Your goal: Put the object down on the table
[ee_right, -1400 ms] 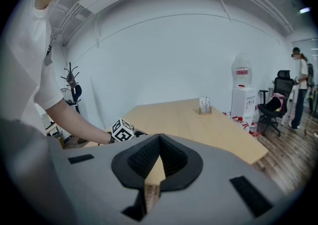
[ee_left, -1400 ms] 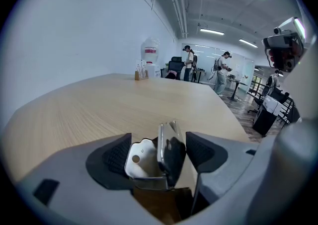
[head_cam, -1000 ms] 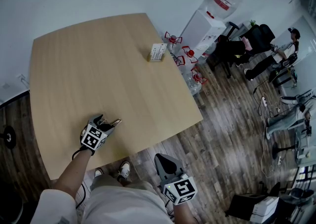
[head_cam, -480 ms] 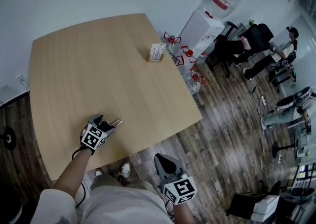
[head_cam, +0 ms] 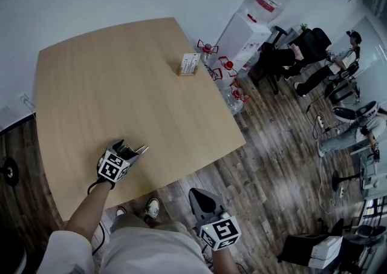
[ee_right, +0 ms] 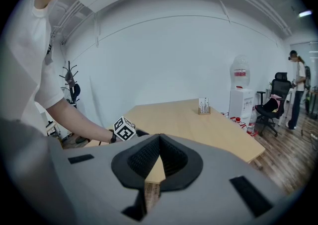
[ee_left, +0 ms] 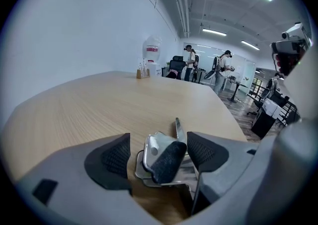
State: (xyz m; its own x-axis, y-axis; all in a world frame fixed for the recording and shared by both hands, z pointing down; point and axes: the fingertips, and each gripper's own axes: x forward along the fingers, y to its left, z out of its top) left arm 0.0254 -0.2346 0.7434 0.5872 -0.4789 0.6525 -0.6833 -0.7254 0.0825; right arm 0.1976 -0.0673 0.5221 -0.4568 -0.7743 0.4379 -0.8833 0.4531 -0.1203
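Observation:
A small metal object with a black padded grip [ee_left: 164, 155] lies on the wooden table [head_cam: 121, 85] near its front edge. My left gripper [ee_left: 158, 152] is down at the table, jaws apart, with the object loose between them. In the head view the left gripper [head_cam: 130, 150] has the object's metal tip [head_cam: 141, 147] poking out to the right. My right gripper [head_cam: 202, 197] hangs off the table, above the floor by the person's legs. It is shut with nothing in it, its pads meeting in the right gripper view [ee_right: 159, 157].
A small card holder [head_cam: 189, 64] stands near the table's far right edge. Beyond that edge are red-capped bottles [head_cam: 227, 64] on the floor and a water dispenser [head_cam: 254, 19]. People and office chairs [head_cam: 314, 46] are further right on the wooden floor.
Neither gripper has moved, and the object stays between the left jaws. Only the head view has drifted slightly, and the people in the background have shifted.

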